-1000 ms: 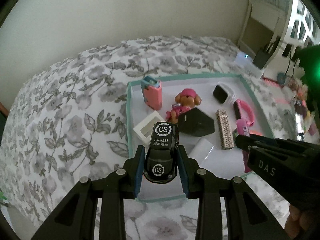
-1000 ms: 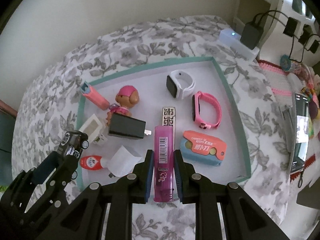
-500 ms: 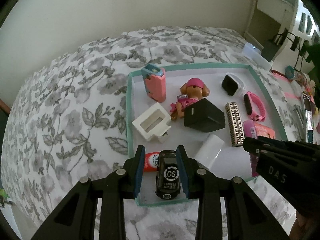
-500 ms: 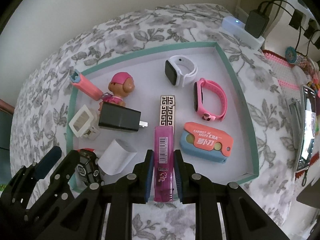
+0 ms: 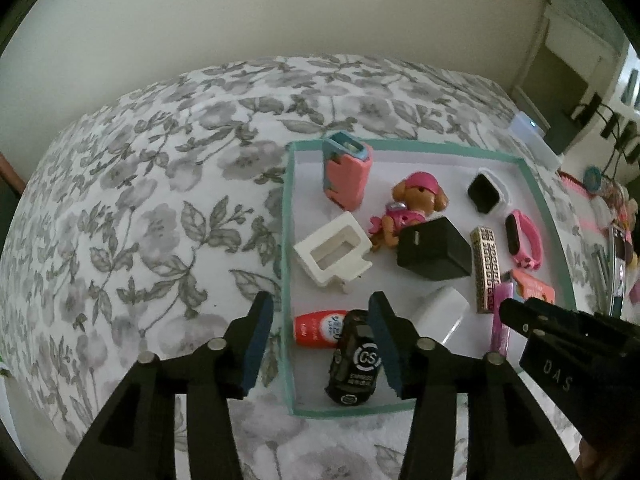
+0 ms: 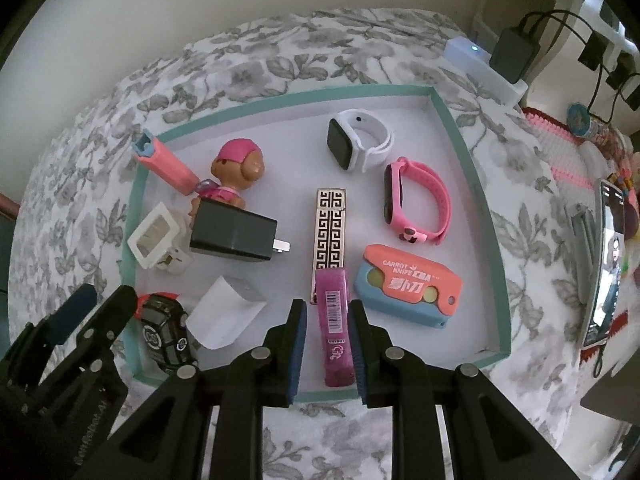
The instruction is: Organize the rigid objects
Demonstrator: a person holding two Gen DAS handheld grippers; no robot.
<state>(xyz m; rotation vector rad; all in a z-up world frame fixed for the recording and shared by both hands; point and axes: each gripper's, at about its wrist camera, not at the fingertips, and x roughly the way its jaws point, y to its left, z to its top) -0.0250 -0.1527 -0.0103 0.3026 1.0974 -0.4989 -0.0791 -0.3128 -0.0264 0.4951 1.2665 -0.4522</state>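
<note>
A teal-rimmed white tray point(image 5: 286, 240) point(image 6: 472, 168) lies on a floral bedspread. My left gripper point(image 5: 320, 344) is open; the black toy car point(image 5: 354, 362) point(image 6: 164, 334) lies in the tray's near left corner beside its right finger, on a red tube point(image 5: 318, 326). My right gripper point(image 6: 328, 344) is open a little; the purple lighter point(image 6: 334, 324) lies between its fingers on the tray floor, with small gaps showing on both sides.
The tray also holds a patterned lighter point(image 6: 330, 236), carrot knife point(image 6: 408, 290), pink band point(image 6: 416, 202), white watch point(image 6: 358, 142), black charger point(image 6: 232, 232), white adapters point(image 6: 154, 236), dog figure point(image 6: 236, 168) and pink case point(image 5: 346, 170). A phone point(image 6: 606, 260) and clutter lie at right.
My left gripper lowered the toy car into the tray's near corner and opened, letting it go. My right gripper opened slightly around the purple lighter, which now rests in the tray.
</note>
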